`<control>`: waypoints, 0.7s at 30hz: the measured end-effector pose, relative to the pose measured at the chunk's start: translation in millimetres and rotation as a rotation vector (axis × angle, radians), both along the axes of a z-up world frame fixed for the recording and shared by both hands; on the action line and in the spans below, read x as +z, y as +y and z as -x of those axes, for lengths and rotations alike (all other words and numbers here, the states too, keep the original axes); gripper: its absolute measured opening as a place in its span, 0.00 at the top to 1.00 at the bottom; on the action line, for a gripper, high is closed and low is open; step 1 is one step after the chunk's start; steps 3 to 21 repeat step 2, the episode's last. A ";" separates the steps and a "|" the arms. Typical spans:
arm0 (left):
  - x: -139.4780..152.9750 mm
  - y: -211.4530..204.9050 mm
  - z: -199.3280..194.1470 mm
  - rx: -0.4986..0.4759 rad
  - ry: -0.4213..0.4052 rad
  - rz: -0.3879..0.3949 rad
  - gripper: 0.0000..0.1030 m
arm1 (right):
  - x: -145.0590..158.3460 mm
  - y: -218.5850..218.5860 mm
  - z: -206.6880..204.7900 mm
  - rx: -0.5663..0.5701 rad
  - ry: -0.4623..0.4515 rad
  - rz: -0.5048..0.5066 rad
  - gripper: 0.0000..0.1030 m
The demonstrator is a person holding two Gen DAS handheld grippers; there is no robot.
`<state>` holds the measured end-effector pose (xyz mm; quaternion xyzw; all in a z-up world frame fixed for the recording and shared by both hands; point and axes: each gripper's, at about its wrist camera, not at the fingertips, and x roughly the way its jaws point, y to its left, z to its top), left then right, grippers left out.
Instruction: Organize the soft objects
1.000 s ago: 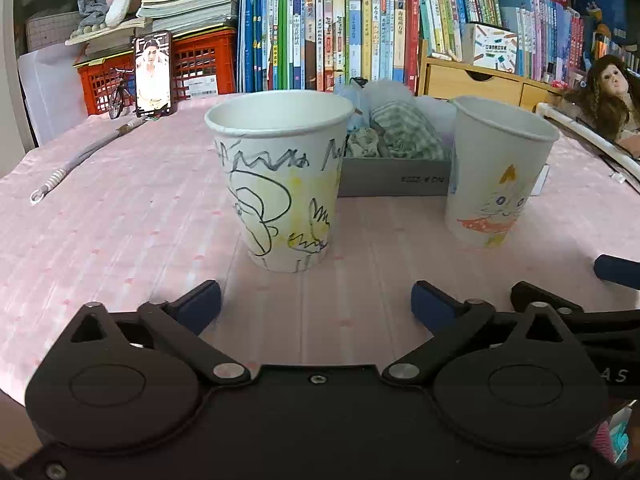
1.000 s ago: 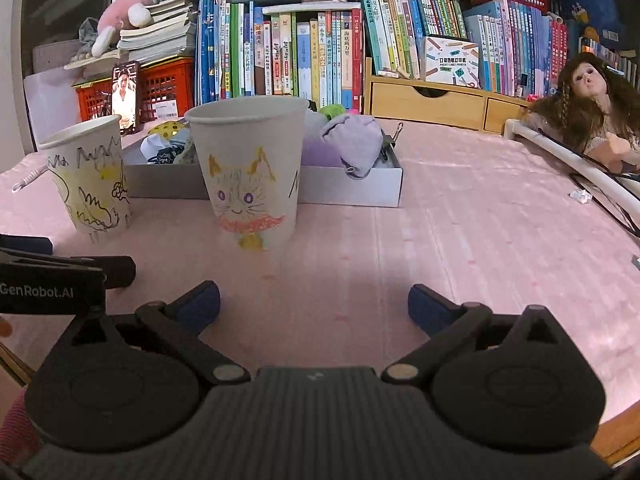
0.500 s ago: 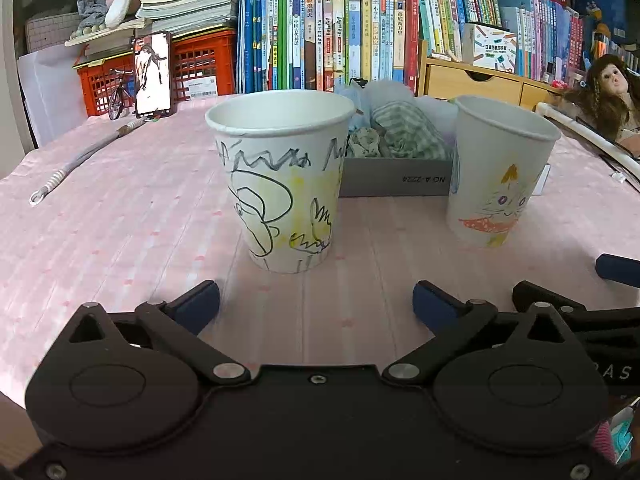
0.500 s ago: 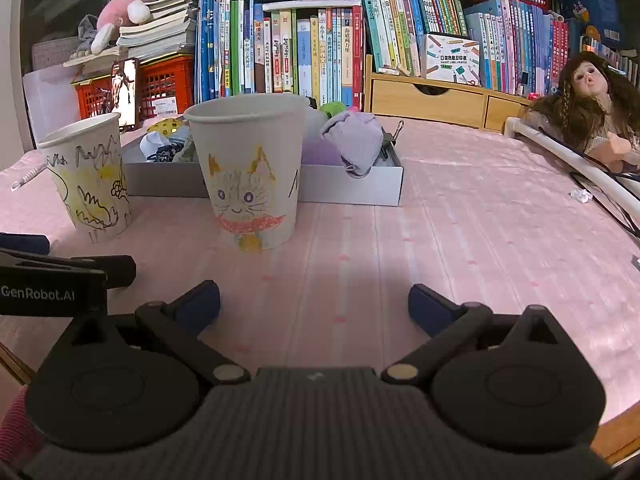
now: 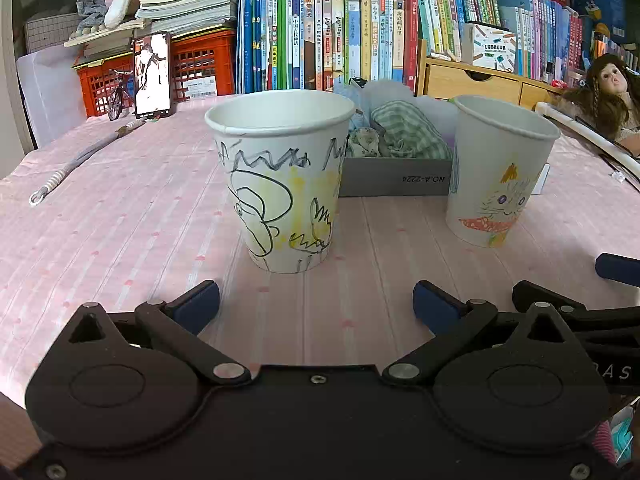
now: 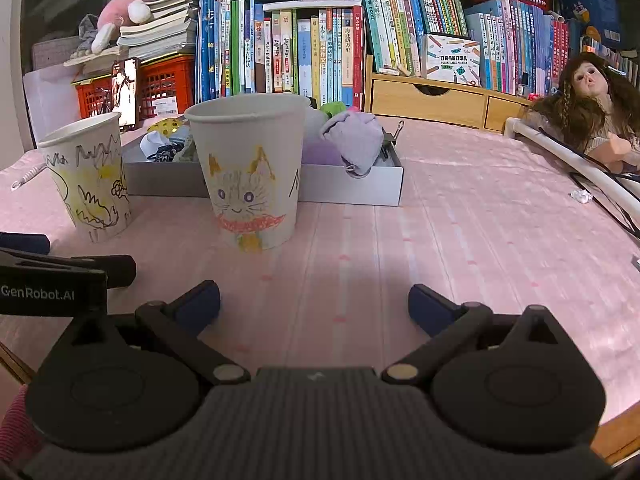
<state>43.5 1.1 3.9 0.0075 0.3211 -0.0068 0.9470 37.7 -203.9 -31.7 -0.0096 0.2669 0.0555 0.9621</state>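
Plainly, both tools hover low over the pink tabletop (image 5: 120, 220) with nothing gripped: the left gripper (image 5: 316, 302) has its jaws spread wide, and so does the right gripper (image 6: 314, 302).

Take the grey box (image 6: 352, 188) as the landmark. The soft objects lie inside it: a green checked cloth (image 5: 404, 128) toward its left end and a lilac cloth (image 6: 356, 140) slumped over its front wall near the right end. Just in front of the box stand two light paper cups, the scribbled cup (image 5: 280, 184) before its left end and the cat cup (image 6: 250, 172) before its middle.

My worry is the cups. They look empty and easily tipped (paper, tall for their base), and each stands between a gripper and the box. A straight reach for the cloths would likely knock one over or shove it into the box wall. The lilac cloth, hanging partly over the wall, may also drag its neighbours out if pinched by an edge. A binder clip (image 6: 394, 136) at the right end of the box could snag it.

Against the earlier frames, almost nothing differs: cups, box and cloths sit as they were, and both jaws remain equally wide, with only a slight drift in viewpoint.
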 end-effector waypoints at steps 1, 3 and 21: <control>-0.3 -0.6 0.6 0.000 0.000 -0.001 0.00 | 0.0 0.0 0.1 0.000 0.000 0.000 0.00; -0.3 -0.6 0.7 0.000 0.001 -0.001 0.00 | 0.0 0.0 0.0 0.000 0.000 0.000 0.00; -0.3 -0.6 0.7 0.000 0.001 -0.001 0.00 | 0.0 0.0 0.0 0.000 0.000 0.000 0.00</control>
